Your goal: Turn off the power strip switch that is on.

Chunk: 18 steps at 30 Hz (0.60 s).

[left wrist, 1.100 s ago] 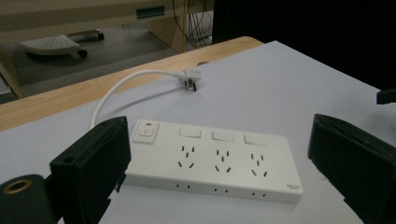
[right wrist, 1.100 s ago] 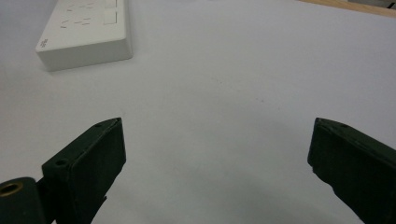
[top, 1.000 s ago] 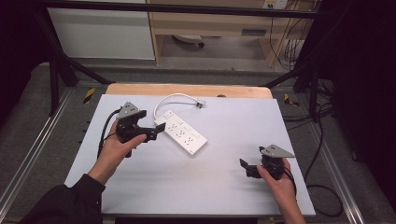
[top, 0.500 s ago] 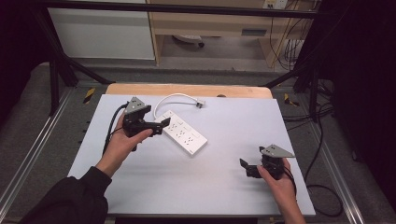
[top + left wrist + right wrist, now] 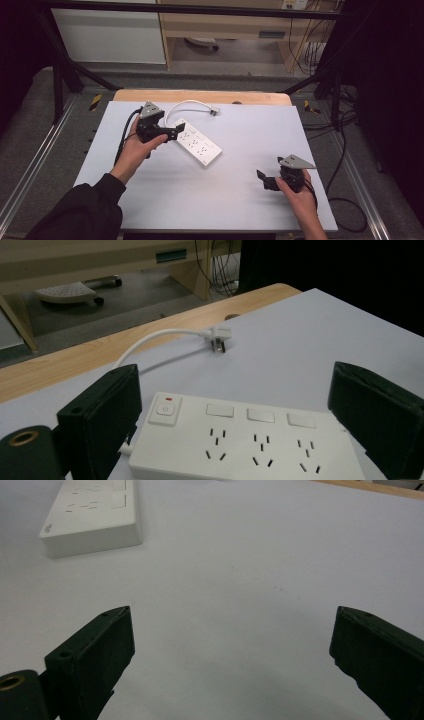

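Straddling the switch end of the white power strip [image 5: 240,440] with my left claw [image 5: 176,131], I have the jaws spread wide — one black jaw sits off the strip's near-left corner, the other well out past its far long edge, and neither touches it, so the claw holds nothing. The strip lies flat on the pale counter [image 5: 250,200], directly ahead of and below this claw, its power button [image 5: 165,410] just inside the left jaw and its three socket groups running away between the jaws. Beyond the claw the white cord [image 5: 150,340] loops off to the plug [image 5: 218,336], which lies loose near the wooden edge. My right claw [image 5: 261,178] hovers low over bare counter, equally wide open and empty, with the strip's other end [image 5: 92,515] well ahead and to its left. What worries me: the strip looks smooth and slick, and I judge that closing across its width from this angle could pinch a corner instead of the two long sides — then it would twist or skid out. A jaw landing on the button might toggle it. Lifting by one end could also let the far end droop, and the trailing cord may drag the plug across the counter or catch on the edge.
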Tool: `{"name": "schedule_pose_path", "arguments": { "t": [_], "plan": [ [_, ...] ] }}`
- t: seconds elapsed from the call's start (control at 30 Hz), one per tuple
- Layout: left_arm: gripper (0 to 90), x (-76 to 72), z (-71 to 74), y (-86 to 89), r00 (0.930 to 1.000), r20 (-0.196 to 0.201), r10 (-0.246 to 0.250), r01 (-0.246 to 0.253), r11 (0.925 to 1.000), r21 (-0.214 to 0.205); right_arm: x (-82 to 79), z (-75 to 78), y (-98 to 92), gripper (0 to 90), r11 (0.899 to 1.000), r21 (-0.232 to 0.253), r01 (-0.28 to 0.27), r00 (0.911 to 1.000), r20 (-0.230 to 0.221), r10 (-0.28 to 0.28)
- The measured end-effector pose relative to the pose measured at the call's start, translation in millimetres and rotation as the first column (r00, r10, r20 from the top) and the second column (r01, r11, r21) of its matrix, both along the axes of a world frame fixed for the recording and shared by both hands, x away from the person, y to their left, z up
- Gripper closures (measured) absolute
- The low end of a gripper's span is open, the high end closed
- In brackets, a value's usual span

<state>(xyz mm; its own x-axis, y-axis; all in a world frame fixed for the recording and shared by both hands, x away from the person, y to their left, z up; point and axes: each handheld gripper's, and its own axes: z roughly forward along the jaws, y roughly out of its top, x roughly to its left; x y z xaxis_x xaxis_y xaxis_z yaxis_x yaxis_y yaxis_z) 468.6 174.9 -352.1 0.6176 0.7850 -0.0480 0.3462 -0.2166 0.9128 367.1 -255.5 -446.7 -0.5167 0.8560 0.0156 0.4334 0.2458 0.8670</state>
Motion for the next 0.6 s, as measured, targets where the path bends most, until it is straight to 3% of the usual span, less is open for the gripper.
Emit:
{"name": "schedule_pose_path", "arguments": {
  "t": [0.6],
  "plan": [
    [13.0, 22.0, -15.4, -10.3, 0.9986, -0.042, 0.031, -0.031, 0.9995, 0.001, -0.3, 0.5, -0.2, 4.6, 1.0, 0.004, -0.002, 1.0, 0.001, 0.002]
  ]
}}
